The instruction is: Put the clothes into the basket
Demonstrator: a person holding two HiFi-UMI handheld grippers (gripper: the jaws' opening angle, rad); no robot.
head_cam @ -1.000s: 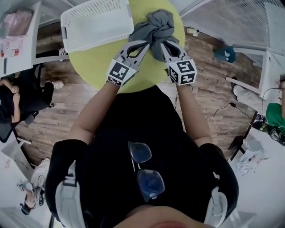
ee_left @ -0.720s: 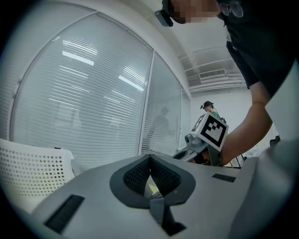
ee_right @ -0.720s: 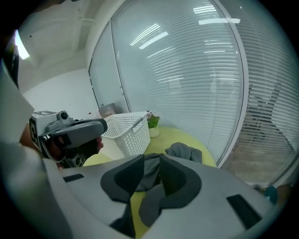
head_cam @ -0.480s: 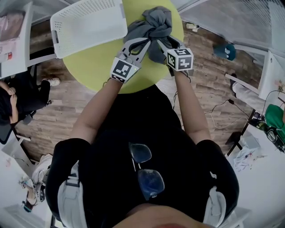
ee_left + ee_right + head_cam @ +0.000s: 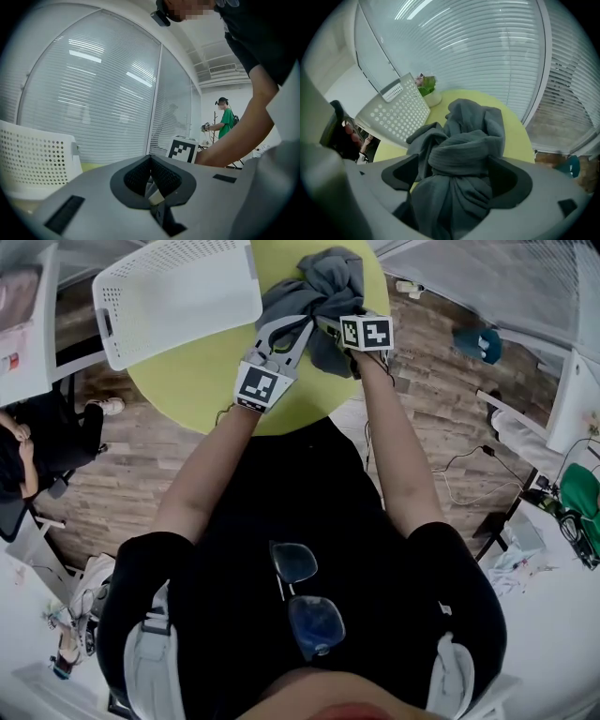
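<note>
A bundle of grey clothes (image 5: 323, 287) lies knotted on the round yellow-green table (image 5: 197, 381), to the right of the white perforated basket (image 5: 178, 296). My right gripper (image 5: 330, 326) tilts steeply down onto the bundle. In the right gripper view the clothes (image 5: 464, 154) fill the gap of the right gripper (image 5: 454, 180), whose jaws have just been opening and stand wide. My left gripper (image 5: 302, 326) lies nearly level at the bundle's near left edge. In its own view the left gripper (image 5: 150, 161) is shut with no cloth between the pads. The basket (image 5: 33, 159) shows at that view's left.
A small potted plant (image 5: 426, 89) stands behind the basket (image 5: 396, 112). Glass walls with blinds ring the table's far side. A seated person (image 5: 28, 446) is at the left over the wooden floor. A person in green (image 5: 228, 123) stands far off.
The right gripper has tipped downward onto the grey bundle and its jaws have spread apart. The left gripper has shifted slightly toward the bundle and stays shut.
</note>
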